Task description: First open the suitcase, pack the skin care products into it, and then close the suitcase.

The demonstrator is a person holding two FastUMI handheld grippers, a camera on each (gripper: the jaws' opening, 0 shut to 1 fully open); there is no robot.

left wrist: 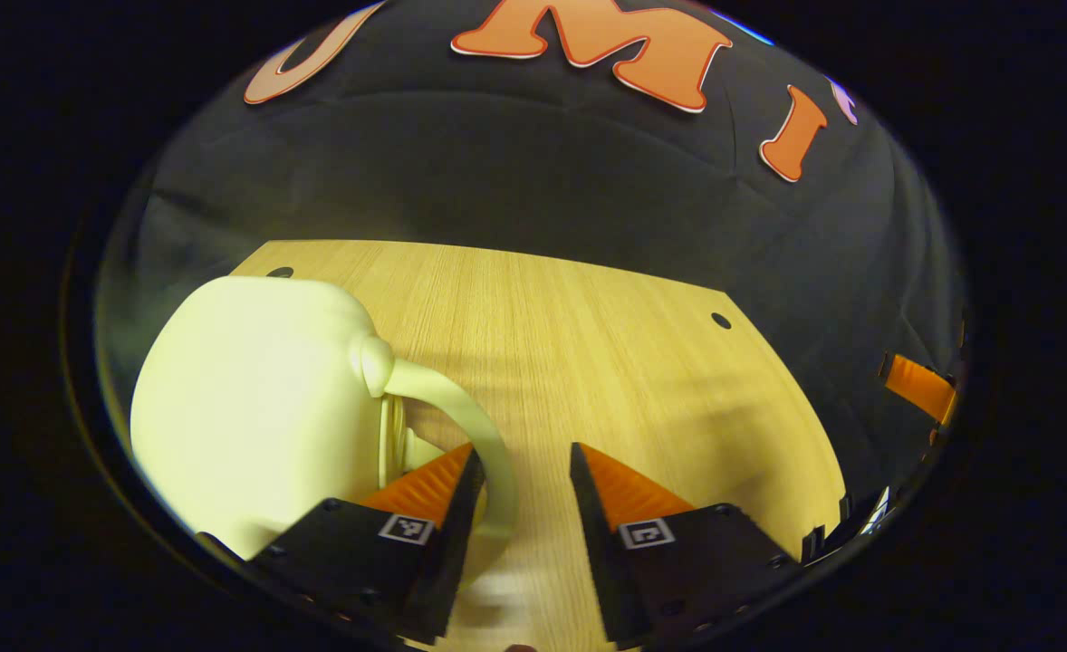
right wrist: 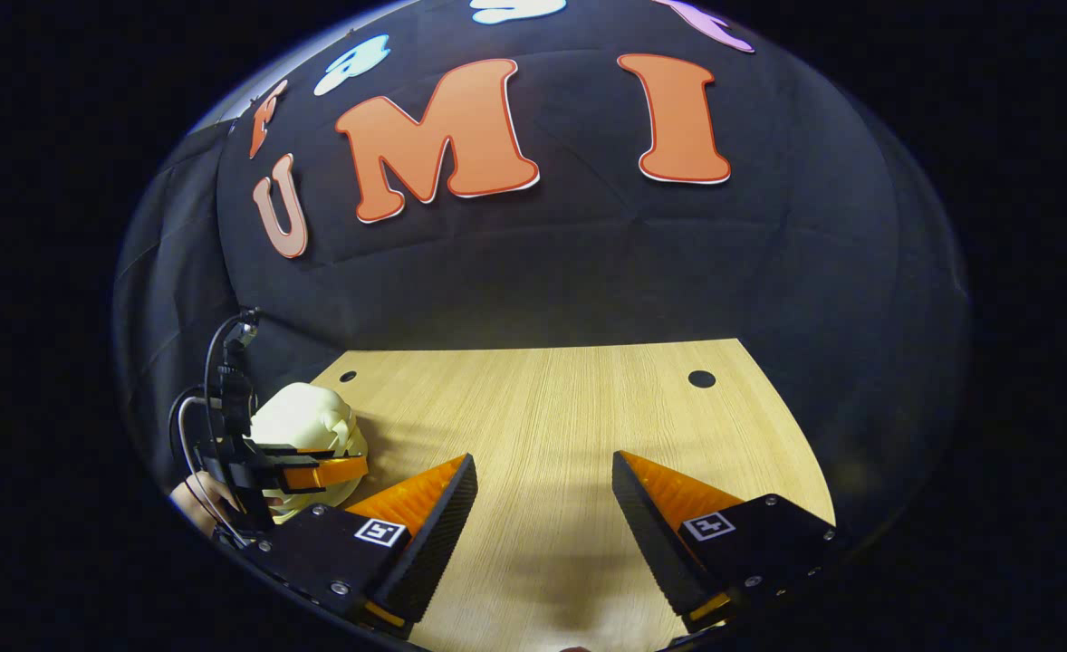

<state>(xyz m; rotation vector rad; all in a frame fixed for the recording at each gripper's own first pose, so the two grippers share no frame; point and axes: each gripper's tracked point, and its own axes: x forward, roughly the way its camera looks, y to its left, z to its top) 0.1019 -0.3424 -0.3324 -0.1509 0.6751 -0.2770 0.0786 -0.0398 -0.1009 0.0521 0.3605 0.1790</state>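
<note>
Pale cream rounded hard-shell suitcase (left wrist: 253, 407), shut, on light wooden desk (left wrist: 606, 362), left side. My left gripper (left wrist: 523, 471): fingers released beside its curved handle (left wrist: 461, 407). My right gripper (right wrist: 543, 493): fingers released, holding nothing.

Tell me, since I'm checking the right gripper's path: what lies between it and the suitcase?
The left gripper lies there, against the pale suitcase, seen in the right gripper view left of the right gripper.

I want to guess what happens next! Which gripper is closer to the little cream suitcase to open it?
Left. The left gripper is right at the cream suitcase, its fingers open astride the handle. The right gripper hangs open over bare table, apart from it.
</note>
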